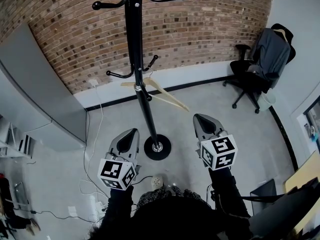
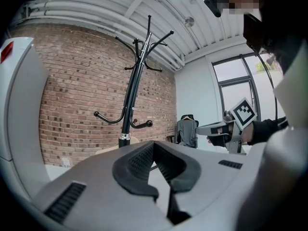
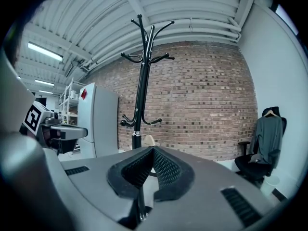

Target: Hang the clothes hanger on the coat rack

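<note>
Two grippers: held low over the grey floor, one on each side of the rack's base, both apart from it.
Grey cabinet (image 1: 40,84): far left, against the brick wall; red mark on it seen only in the right gripper view.
Left gripper (image 1: 129,136): clenched tip to tip, nothing between the pads.
Coat rack (image 1: 142,84): black pole, upright on a round base, between the two grippers.
Clothes hanger (image 1: 172,96): pale wood, hung on one of the rack's lower hooks, tilted, its right arm sloping down.
Right gripper (image 1: 201,120): clenched likewise, gripping nothing.
Office chair (image 1: 250,74): far right, well apart from the rack, with a grey garment (image 1: 270,54) draped over its back.
Pale bin (image 1: 266,100): just beside the chair; contents not discernible.
Head view only: rack's base, hanger's full outline, cables on the floor.
Gripper views only: rack's top hooks, ribbed ceiling and its lights; of the hanger, just a pale sliver above each gripper body.
Left gripper view only: tall window, with the right gripper in front of it.
</note>
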`<state>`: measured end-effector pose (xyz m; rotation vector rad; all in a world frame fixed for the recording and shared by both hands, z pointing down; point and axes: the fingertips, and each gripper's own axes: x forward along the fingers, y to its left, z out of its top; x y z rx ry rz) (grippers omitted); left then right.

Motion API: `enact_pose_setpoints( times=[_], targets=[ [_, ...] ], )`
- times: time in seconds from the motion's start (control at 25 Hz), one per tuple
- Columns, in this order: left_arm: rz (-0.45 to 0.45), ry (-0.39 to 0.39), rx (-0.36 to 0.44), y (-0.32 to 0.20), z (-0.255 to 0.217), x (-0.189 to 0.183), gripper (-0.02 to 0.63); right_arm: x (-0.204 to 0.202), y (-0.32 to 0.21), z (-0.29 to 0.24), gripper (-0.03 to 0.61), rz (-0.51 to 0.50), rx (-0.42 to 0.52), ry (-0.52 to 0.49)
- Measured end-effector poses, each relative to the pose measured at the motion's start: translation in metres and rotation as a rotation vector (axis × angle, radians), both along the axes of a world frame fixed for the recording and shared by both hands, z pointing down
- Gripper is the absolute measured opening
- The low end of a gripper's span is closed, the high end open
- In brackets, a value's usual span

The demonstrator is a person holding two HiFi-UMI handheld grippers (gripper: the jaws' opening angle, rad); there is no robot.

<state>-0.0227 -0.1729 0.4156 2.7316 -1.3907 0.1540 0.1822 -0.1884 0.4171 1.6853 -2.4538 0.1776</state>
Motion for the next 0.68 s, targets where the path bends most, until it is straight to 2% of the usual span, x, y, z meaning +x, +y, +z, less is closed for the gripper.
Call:
enact_pose_setpoints(
  times=[0.68],
  targets=[
    [-0.009,0.015,-0.014,-0.017,0.01,-0.009,0.008,0.0,-0.017,0.011,0.008,0.023,-0.022,0.009]
  ],
)
